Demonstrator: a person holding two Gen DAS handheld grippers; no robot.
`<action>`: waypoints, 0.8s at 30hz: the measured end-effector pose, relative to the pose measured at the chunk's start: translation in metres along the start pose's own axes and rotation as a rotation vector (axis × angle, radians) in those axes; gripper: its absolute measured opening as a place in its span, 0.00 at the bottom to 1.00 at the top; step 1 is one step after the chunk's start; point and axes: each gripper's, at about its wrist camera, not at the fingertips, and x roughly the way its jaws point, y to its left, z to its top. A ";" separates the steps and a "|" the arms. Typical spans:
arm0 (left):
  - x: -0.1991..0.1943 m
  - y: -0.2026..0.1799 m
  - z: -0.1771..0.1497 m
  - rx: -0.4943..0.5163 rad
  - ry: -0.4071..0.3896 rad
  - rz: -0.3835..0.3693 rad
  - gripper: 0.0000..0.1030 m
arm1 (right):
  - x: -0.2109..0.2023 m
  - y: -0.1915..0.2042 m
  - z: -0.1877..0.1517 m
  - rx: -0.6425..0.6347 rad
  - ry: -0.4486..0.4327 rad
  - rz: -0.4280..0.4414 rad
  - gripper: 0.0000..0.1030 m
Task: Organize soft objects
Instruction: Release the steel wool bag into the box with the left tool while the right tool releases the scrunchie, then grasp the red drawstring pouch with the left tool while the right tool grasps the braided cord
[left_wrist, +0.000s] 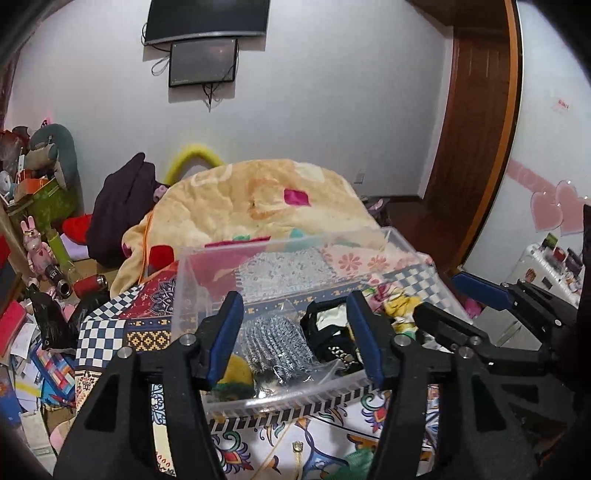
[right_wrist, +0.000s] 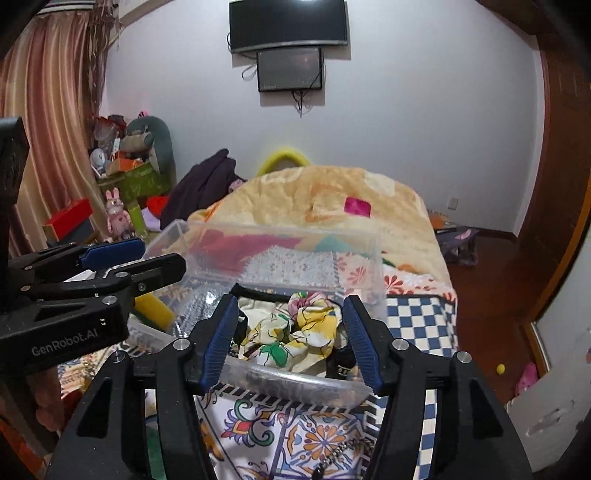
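Both grippers hover with jaws wide and empty over the clear plastic bin (left_wrist: 295, 325) on the bed: the left gripper (left_wrist: 295, 332) frames the silver scrubber (left_wrist: 277, 343), the right gripper (right_wrist: 290, 339) frames the floral scrunchie (right_wrist: 306, 332) lying inside.

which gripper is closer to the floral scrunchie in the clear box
Right. The right gripper hangs open right over the floral scrunchie, which shows between its fingers. The left gripper hovers open over the silver scrubber, beside it.
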 end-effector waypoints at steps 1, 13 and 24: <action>-0.007 0.001 0.002 -0.004 -0.015 -0.001 0.61 | -0.004 0.000 0.001 -0.001 -0.011 -0.003 0.58; -0.082 0.015 -0.002 -0.028 -0.147 0.008 0.93 | -0.057 -0.005 -0.009 -0.051 -0.115 -0.048 0.96; -0.097 0.026 -0.053 0.005 -0.049 0.046 0.96 | -0.053 -0.010 -0.049 -0.067 -0.014 -0.068 0.97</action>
